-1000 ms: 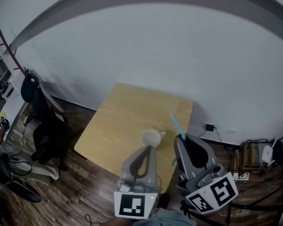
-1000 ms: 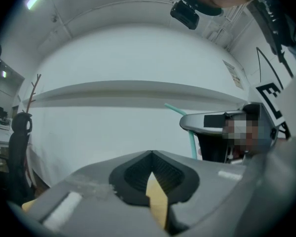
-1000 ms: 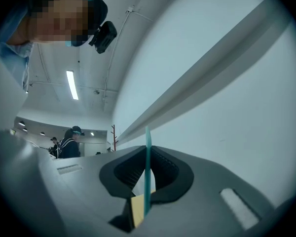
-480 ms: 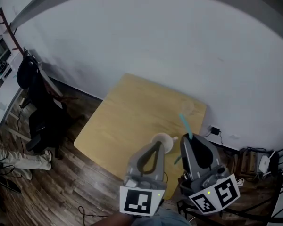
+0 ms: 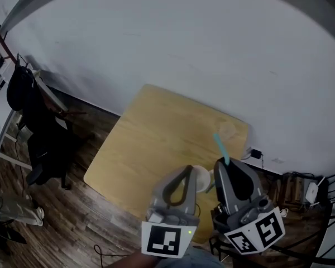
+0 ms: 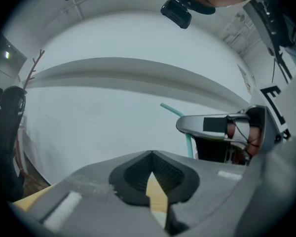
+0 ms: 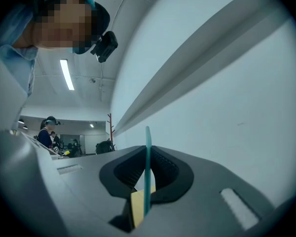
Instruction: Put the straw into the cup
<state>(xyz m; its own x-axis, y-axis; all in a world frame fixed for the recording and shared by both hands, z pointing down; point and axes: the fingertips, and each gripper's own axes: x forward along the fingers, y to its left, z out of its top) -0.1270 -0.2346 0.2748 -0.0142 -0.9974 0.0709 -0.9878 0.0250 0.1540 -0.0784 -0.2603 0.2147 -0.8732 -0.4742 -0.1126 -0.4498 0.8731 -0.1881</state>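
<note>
A white cup stands near the front right edge of the wooden table, partly hidden behind my left gripper. The left gripper's jaws are shut with nothing between them. Just right of the cup, my right gripper is shut on a teal straw, which sticks up and leans to the left. In the right gripper view the straw stands upright between the closed jaws of the right gripper. The left gripper view shows the straw beside the right gripper's finger.
A dark chair draped with clothes stands left of the table on the wood floor. Cables and boxes lie on the floor at the right. A white wall rises just behind the table. A faint pale round patch marks the table's far right corner.
The view has swung so the table sits lower and closer. Both grippers have closed in on the cup, and the left gripper now covers part of it. The straw stays held.
</note>
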